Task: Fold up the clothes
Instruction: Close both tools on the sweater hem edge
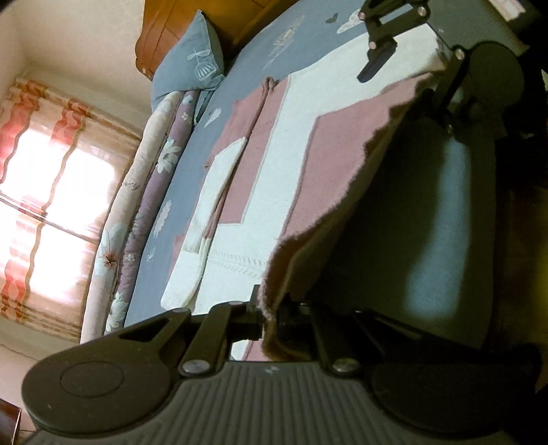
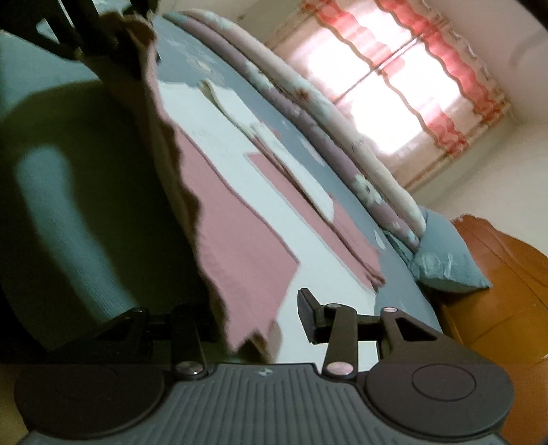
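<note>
A pink and white patchwork garment (image 1: 246,178) lies spread on the blue bed sheet (image 1: 260,51). Its near edge is lifted, and the shaded underside (image 1: 428,212) fills the right of the left wrist view. My left gripper (image 1: 270,318) is shut on one end of that raised pink edge. In the right wrist view, my right gripper (image 2: 250,325) stands open, with the pink edge (image 2: 246,274) hanging loosely between its spread fingers. One finger (image 1: 373,65) of the right gripper shows apart from the cloth in the left wrist view. The left gripper (image 2: 126,37) appears at the top left of the right wrist view, holding its corner.
A rolled floral quilt (image 1: 144,191) runs along the far side of the bed. A blue pillow (image 1: 195,61) leans against the wooden headboard (image 1: 178,24). Behind the quilt is a bright window with red-striped curtains (image 1: 44,191).
</note>
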### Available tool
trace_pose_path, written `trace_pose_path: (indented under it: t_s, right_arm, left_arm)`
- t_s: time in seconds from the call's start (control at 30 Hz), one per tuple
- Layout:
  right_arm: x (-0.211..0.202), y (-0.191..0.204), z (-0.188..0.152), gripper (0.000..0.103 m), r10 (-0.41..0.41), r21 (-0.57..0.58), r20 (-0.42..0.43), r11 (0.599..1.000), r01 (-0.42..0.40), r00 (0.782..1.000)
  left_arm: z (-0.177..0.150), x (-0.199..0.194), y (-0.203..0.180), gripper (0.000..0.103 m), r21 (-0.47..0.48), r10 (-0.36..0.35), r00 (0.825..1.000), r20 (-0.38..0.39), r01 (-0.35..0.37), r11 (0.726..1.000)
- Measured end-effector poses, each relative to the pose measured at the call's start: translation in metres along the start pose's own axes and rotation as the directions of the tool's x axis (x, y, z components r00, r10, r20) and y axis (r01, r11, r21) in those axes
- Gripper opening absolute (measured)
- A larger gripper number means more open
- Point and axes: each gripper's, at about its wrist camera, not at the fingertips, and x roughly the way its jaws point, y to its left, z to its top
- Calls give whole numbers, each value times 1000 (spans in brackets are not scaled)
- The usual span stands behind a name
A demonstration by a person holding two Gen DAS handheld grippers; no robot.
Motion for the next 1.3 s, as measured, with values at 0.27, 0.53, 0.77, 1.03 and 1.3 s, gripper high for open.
trace_pose_path:
  t_s: [0.27,0.53,0.77,1.03,1.3]
  right_arm:
    - [5,-4,-11,53,-94,-4,-63,996,93,994]
    - [8,0,-19,58,-193,-75,-113,980,186,975]
    - [10,1,-30,58,-244,-108,-142,967,230,959]
    - [8,2,-36,60,-280,-123,-159,957,262,947]
    - [0,3,-42,60,-275,-133,-158,958,255,948]
  left_arm:
    - [-4,-4,1,8,-4,-1,1000,1,1,1000]
    - [-5,-3,3,9,-10,-1,1000,2,1,1000]
    - [-5,-1,4,10,-10,-1,1000,4,1,1000]
    - [-11,-1,5,11,-9,-3,1000,6,3,1000]
    - [-12,2,7,11,-7,0,1000,9,0,1000]
